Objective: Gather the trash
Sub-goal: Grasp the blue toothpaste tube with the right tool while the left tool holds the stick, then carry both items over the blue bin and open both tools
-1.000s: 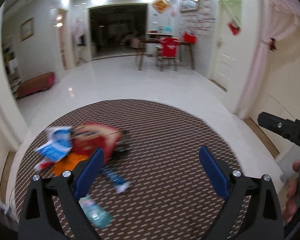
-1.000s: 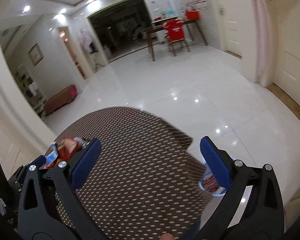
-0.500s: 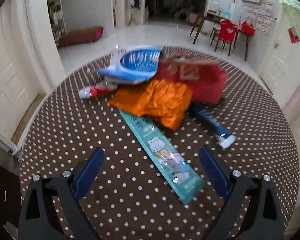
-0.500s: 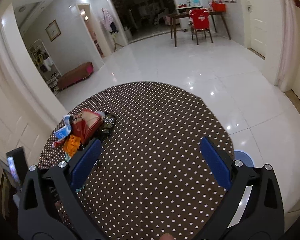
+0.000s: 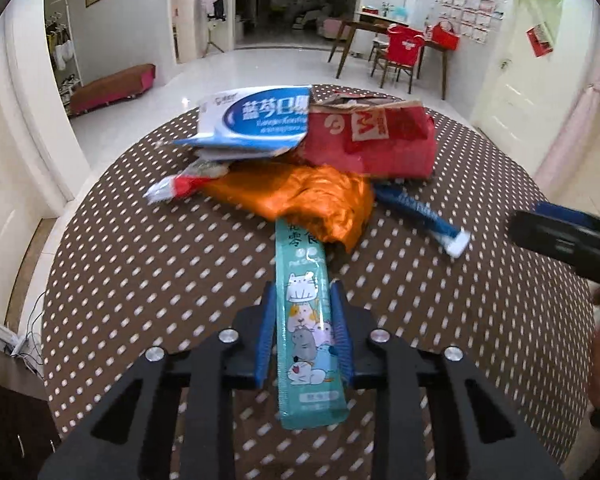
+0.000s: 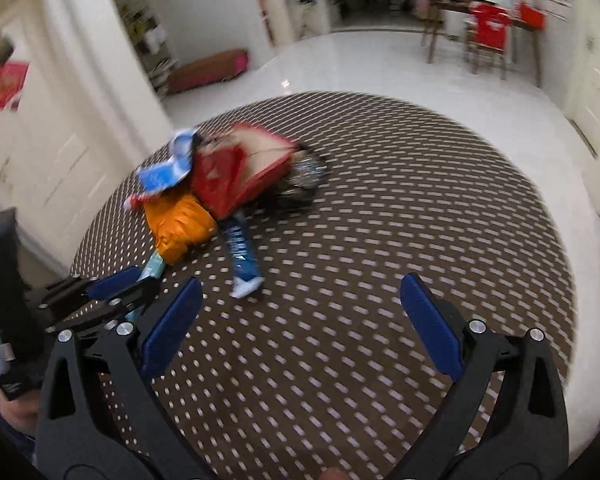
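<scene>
A pile of trash lies on a round brown dotted table (image 5: pixel 140 264). It holds a long teal cat-print wrapper (image 5: pixel 306 332), an orange foil bag (image 5: pixel 312 200), a red paper bag (image 5: pixel 376 140), a white and blue packet (image 5: pixel 260 118), a blue stick wrapper (image 5: pixel 424 212) and a small red and white wrapper (image 5: pixel 176 186). My left gripper (image 5: pixel 303 304) is shut on the teal wrapper, whose far end lies under the orange bag. My right gripper (image 6: pixel 300 304) is open and empty above the table, right of the pile (image 6: pixel 220 184). The left gripper also shows at the left of the right wrist view (image 6: pixel 116 284).
The table stands in a white tiled hall. A low red bench (image 5: pixel 112 88) sits by the far left wall. A wooden table with red chairs (image 5: pixel 404 52) stands at the far right. White doors flank both sides.
My left gripper has come in over the teal wrapper and shut on it. My right gripper has swung down and left towards the pile and stays open.
</scene>
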### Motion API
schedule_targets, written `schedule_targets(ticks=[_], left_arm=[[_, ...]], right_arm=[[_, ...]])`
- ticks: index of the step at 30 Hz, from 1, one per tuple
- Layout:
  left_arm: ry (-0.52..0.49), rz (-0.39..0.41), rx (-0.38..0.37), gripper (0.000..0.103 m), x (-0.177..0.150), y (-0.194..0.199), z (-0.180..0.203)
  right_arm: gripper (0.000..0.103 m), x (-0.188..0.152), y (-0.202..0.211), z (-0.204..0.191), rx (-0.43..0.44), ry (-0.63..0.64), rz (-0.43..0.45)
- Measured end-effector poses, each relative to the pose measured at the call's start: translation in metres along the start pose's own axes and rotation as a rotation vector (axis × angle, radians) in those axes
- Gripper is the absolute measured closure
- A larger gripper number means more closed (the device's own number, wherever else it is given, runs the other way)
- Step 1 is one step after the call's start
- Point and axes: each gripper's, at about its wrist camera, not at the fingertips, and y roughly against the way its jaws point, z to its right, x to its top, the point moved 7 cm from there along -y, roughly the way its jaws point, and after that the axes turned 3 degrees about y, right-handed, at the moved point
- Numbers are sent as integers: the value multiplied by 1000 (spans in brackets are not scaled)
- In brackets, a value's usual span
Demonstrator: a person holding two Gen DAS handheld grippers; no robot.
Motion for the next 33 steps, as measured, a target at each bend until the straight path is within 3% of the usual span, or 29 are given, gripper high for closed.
schedule_targets(ticks=[3,6,7,9,10,11,15,23,33], left_arm=[[-12,-2,-4,76,-8,3,-13],[-33,2,20,65,-5,0,-15],[-36,2,27,58,-3,-2,-14],[-49,5,34,58,4,-9,-11],[-63,4,38,73,5,-9,-9],[-80,2,31,76,8,-10,-5],[-87,-16,-37,77,6,-4,11],[-54,-38,-151,77,-24,20,34],[-144,28,-276,77,-10,38,114]], right_arm=[[6,2,-27,-20,4,72,-36],[22,3,-47,-37,-7,142,-60],[31,3,-53,-43,-15,165,-66],[55,4,-57,-51,-63,231,-51],[81,4,-57,-54,-64,247,-44],[87,2,-55,-53,-52,231,-49],[88,-14,-38,-43,-42,201,-57],[88,-44,25,10,-1,-13,4],[88,-36,72,69,-30,-169,110]])
